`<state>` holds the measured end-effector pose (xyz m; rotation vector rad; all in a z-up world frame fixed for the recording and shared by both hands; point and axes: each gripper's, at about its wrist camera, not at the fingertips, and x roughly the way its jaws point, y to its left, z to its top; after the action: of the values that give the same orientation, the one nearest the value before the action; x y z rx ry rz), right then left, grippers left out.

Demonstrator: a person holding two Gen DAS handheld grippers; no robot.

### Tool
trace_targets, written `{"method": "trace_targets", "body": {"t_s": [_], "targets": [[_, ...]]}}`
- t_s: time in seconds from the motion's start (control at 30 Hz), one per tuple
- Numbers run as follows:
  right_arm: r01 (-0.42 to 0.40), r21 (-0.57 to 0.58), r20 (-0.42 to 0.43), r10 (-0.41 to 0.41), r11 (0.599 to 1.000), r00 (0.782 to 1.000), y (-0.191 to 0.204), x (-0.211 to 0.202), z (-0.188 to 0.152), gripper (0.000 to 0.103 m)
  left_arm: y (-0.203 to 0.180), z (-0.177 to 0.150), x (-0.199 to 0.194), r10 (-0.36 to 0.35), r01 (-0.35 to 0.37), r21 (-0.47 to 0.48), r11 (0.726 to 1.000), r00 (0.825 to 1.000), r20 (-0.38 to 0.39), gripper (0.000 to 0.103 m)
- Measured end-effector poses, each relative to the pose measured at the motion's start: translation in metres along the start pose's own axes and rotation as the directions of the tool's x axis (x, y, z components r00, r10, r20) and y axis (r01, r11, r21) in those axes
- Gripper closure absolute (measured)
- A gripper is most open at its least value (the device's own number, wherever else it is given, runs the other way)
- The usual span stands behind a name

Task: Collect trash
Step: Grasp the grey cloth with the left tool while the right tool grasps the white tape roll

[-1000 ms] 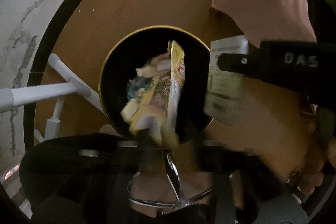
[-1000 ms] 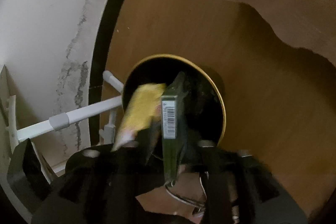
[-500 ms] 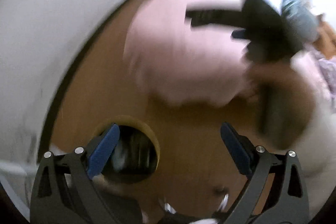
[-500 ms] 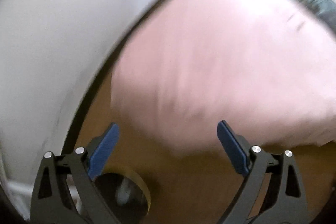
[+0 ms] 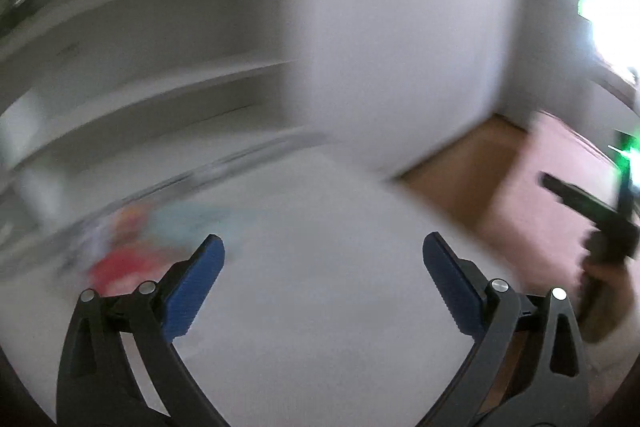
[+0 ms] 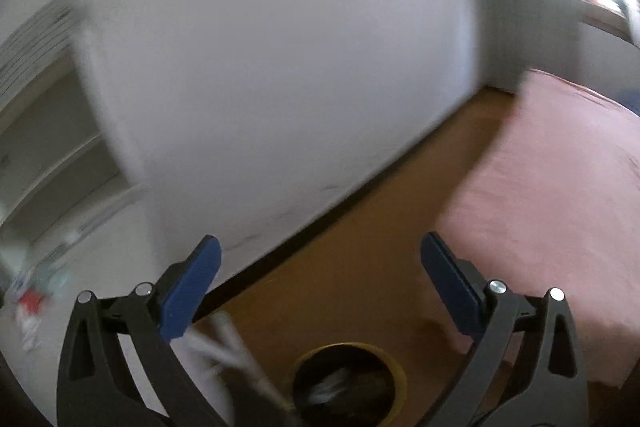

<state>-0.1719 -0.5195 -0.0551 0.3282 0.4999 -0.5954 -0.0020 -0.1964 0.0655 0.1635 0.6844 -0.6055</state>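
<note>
We read the left gripper (image 5: 323,253) as spread wide; blue pads (image 5: 192,291) well apart, nothing between them, nothing touching either pad; its jaws have just been opening. Right gripper (image 6: 320,253) the same — wide spread, blue pads (image 6: 188,295) bare, no contact with anything; its jaws have also just been opening.

Landmark for us is the bin (image 6: 346,383): a dark round can with a gold rim, standing on the brown wooden floor (image 6: 360,267), seen at the bottom of the right wrist view between the right gripper's fingers. Inside the bin we see pale and dark scraps of trash (image 6: 332,387); too blurred to tell what each piece is. Just left of the bin lie white rods (image 6: 228,343) of some rack, tilted, near or touching its rim — we cannot tell which. Right of the bin is a pink bedcover (image 6: 540,187); behind the bin, the white wall (image 6: 280,67) with a dark skirting line.

Further left of the bin, on a white surface (image 5: 320,307), sits more litter (image 5: 120,259) — red, orange and pale blue smears in the left wrist view; heavy motion blur, kinds unreadable. The left gripper hangs over that white surface; the litter is beside its left finger, not touched.

At the right edge of the left view a hand (image 5: 604,291) grips the black body of the right gripper.
</note>
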Motion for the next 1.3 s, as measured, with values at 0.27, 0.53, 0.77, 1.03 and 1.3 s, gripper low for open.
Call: {"method": "trace_targets", "body": {"t_s": [0.27, 0.53, 0.77, 1.03, 1.3], "targets": [[-0.382, -0.282, -0.149, 0.354, 0.880, 0.924, 0.197, 0.016, -0.046, 0.006, 0.187, -0.056, -0.029, 0.301, -0.334, -0.258, 0.907, 0.940, -0.159, 0.007], [-0.630, -0.445, -0.401, 0.487, 0.637, 0.776, 0.324, 0.004, -0.116, 0.006, 0.226, -0.075, -0.039, 0.291, -0.342, -0.308, 0.888, 0.935, -0.202, 0.007], [-0.646, -0.480, -0.444, 0.471, 0.593, 0.762, 0.382, 0.019, -0.132, 0.007, 0.236, -0.059, 0.008, 0.181, -0.249, -0.323, 0.913, 0.957, -0.227, 0.007], [-0.631, -0.517, -0.469, 0.425, 0.579, 0.774, 0.395, 0.033, -0.145, 0.029, 0.241, -0.049, 0.045, 0.153, -0.229, -0.337, 0.913, 0.959, -0.238, 0.007], [-0.648, -0.502, -0.507, 0.411, 0.573, 0.757, 0.397, 0.044, -0.151, 0.057, 0.235, -0.043, 0.042, 0.088, -0.157, -0.341, 0.927, 0.974, -0.209, 0.007]]}}
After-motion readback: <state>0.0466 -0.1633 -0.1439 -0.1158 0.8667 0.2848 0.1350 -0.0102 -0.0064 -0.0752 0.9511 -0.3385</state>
